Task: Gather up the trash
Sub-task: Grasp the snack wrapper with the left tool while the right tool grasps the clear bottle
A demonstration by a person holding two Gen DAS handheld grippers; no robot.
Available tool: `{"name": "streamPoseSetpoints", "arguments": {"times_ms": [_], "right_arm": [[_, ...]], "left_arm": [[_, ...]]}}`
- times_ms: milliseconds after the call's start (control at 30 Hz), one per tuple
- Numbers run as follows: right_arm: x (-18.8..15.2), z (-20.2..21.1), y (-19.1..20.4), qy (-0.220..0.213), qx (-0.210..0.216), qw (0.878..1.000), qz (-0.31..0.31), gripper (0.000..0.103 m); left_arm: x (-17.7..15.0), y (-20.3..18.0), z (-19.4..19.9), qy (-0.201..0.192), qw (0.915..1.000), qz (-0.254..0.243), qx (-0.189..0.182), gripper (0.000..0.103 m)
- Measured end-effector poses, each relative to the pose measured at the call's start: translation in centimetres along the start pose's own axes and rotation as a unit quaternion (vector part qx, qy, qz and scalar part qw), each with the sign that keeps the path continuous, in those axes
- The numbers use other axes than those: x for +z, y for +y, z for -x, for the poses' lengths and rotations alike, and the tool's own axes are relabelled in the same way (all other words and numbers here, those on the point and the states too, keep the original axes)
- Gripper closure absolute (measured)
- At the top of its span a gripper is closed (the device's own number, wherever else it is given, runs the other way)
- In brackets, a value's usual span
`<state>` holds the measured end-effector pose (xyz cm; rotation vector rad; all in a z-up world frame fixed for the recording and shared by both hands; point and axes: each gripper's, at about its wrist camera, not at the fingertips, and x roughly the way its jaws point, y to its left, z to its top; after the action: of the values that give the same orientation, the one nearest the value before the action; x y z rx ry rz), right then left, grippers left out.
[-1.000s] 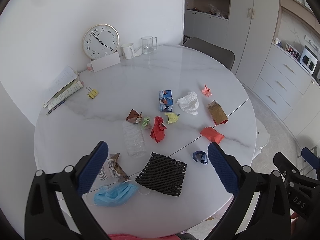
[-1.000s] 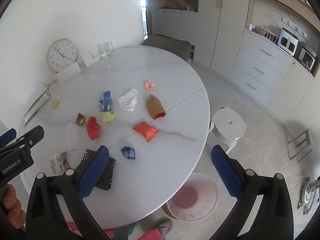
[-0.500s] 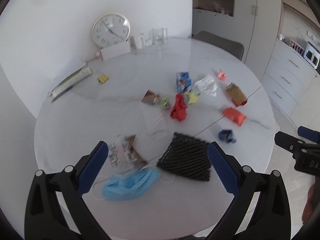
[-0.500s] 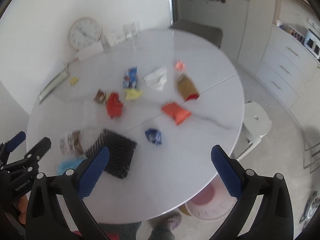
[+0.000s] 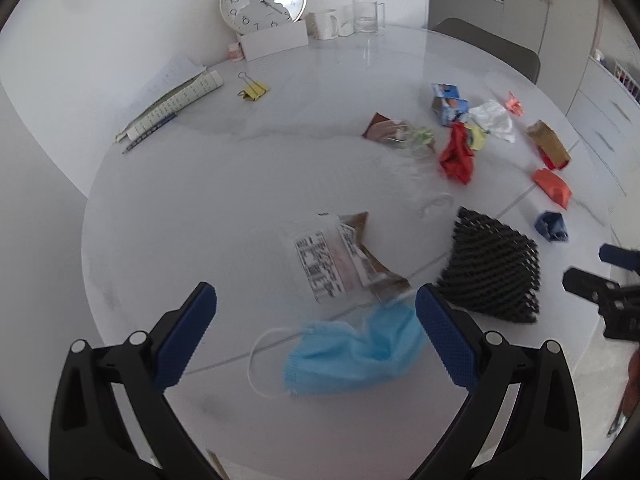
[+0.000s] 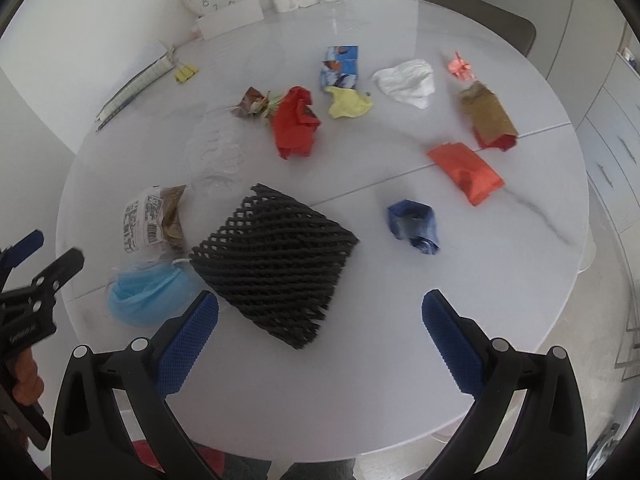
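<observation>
White marble tabletop (image 6: 400,340), round and set against a plain wall, carries all the litter, so by the look of it the collecting has barely begun: nothing is held and every scrap lies loose. Both tools hang above the near rim with jaws spread wide and empty. The left tool (image 5: 316,336) hovers over the blue face mask (image 5: 352,354), which lies between its fingertips and a little ahead; a printed wrapper (image 5: 340,260) sits just beyond the mask, touching or overlapping its far edge, though blur in that view makes this hard to settle. The right tool (image 6: 320,332) hangs over the near corner of the black foam net (image 6: 276,264), with a crumpled blue wrapper (image 6: 414,224) ahead and to its right. Farther off lie the red wrapper (image 6: 296,122), yellow scrap (image 6: 348,104), white tissue (image 6: 408,80), orange packet (image 6: 466,172) and brown bag (image 6: 486,118), all yet to be gathered.
</observation>
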<state>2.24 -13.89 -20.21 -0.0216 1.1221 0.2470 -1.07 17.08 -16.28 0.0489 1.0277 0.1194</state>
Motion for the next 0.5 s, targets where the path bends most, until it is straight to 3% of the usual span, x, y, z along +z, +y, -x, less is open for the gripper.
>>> {"name": "streamPoseSetpoints", "arguments": {"times_ms": [167, 367, 400, 500], "right_arm": [[2.1, -0.9, 0.9, 0.0, -0.014, 1.0, -0.01, 0.002], [4.4, -1.7, 1.7, -0.004, -0.022, 0.999, -0.026, 0.002], [4.7, -1.9, 1.9, -0.003, -0.021, 0.999, -0.027, 0.002], [5.5, -2.6, 2.5, -0.001, -0.016, 0.999, -0.03, 0.002]], "left_arm": [[2.8, 1.5, -4.6, 0.029, 0.999, 0.024, -0.025, 0.008], [4.0, 0.0, -9.5, 0.086, 0.9953, 0.001, -0.045, 0.008], [4.0, -0.3, -10.1, 0.096, 0.9943, -0.002, -0.046, 0.009], [3.8, -1.0, -11.8, 0.127, 0.9904, -0.006, -0.053, 0.028]]}}
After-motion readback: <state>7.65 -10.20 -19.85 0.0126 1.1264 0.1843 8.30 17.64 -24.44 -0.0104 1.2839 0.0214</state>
